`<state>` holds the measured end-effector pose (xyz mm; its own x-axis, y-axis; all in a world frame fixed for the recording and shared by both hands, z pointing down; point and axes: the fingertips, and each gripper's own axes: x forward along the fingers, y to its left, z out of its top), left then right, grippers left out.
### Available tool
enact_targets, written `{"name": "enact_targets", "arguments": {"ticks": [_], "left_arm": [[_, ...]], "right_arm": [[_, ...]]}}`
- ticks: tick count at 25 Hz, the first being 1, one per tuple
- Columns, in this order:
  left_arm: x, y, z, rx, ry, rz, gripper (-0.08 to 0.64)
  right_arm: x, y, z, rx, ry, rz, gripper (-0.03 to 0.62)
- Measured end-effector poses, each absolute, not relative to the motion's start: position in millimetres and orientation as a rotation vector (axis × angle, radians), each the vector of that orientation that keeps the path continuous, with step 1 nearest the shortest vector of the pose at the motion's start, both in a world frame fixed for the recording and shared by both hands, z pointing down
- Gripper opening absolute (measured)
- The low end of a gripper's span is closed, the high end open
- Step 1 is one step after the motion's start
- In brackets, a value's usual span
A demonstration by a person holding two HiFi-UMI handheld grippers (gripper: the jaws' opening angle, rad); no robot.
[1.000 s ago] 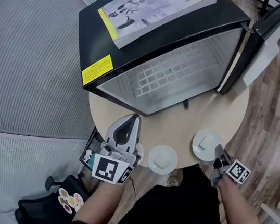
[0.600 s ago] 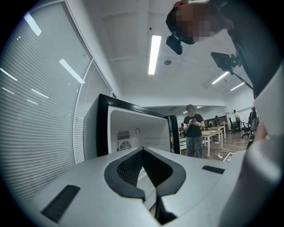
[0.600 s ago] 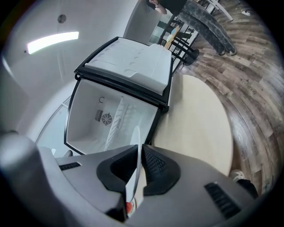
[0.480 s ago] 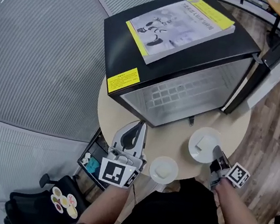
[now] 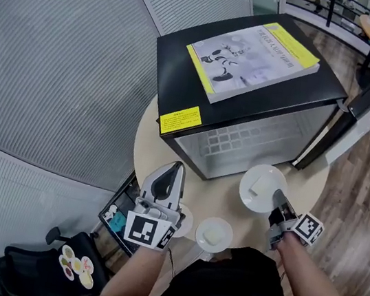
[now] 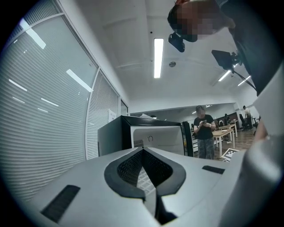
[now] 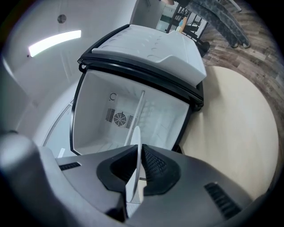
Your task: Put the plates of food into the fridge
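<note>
A black mini fridge lies on a round beige table, its door swung open at the right. My right gripper is shut on the rim of a white plate with a pale piece of food, held just in front of the fridge opening. In the right gripper view the plate rim stands edge-on between the jaws of my right gripper, with the white fridge interior ahead. A second plate of food rests at the table's near edge. My left gripper is shut and empty.
A yellow-edged booklet lies on the fridge top. A wire shelf shows inside the fridge. A black chair stands at the lower left. In the left gripper view a person stands far off beside desks.
My right gripper has lifted the plate off the table and carried it closer to the fridge opening. My left gripper has risen slightly. The head camera has drawn back.
</note>
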<state>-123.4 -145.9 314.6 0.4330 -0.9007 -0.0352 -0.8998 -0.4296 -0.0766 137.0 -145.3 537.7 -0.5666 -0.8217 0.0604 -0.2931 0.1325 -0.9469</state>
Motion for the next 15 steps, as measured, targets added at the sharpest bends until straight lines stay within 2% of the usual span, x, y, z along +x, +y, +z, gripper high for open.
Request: {"name": "enact_targets", "arguments": {"ticks": [15], "left_arm": [[-169.7,-148.6,314.9,-2.425,1.854,-0.056,0.002]], "right_arm": [[97.7,-199.9,492.9,-0.979,1.958,-1.537,0.025]]}}
